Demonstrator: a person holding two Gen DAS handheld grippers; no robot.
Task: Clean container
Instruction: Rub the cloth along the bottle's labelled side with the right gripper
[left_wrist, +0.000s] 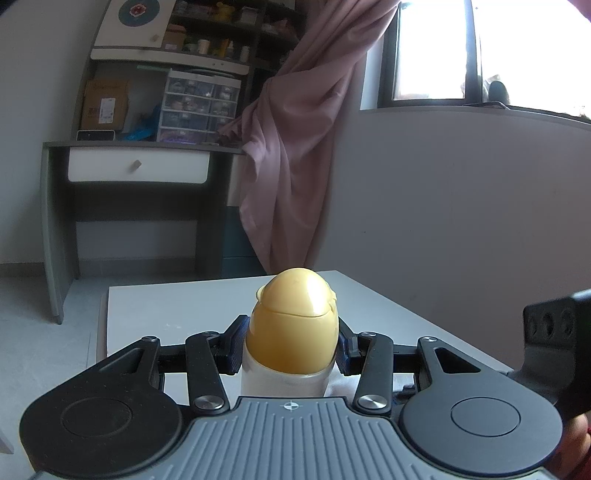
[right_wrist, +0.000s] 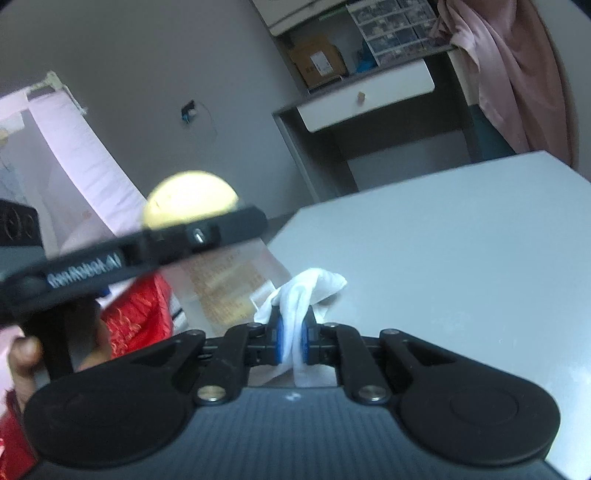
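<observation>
The worktop (right_wrist: 443, 229) is bare beyond my tools. My left hand-held gripper (left_wrist: 290, 349) clamps the bottle (left_wrist: 291, 325) upright above it, gold cap on. My right hand-held gripper (right_wrist: 291, 341) pinches a white wipe (right_wrist: 306, 291), held just beside the bottle but not on it. I judge both grips are made, with the wiping itself left.

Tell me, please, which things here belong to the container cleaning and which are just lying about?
Part of the job:
- bottle with yellow cap, clamped in the left hand-held gripper
- white cloth, pinched in the right hand-held gripper
- white table as work surface

Just lying about:
- pink curtain
- desk with drawer
- drawer organiser
- cardboard box
</observation>
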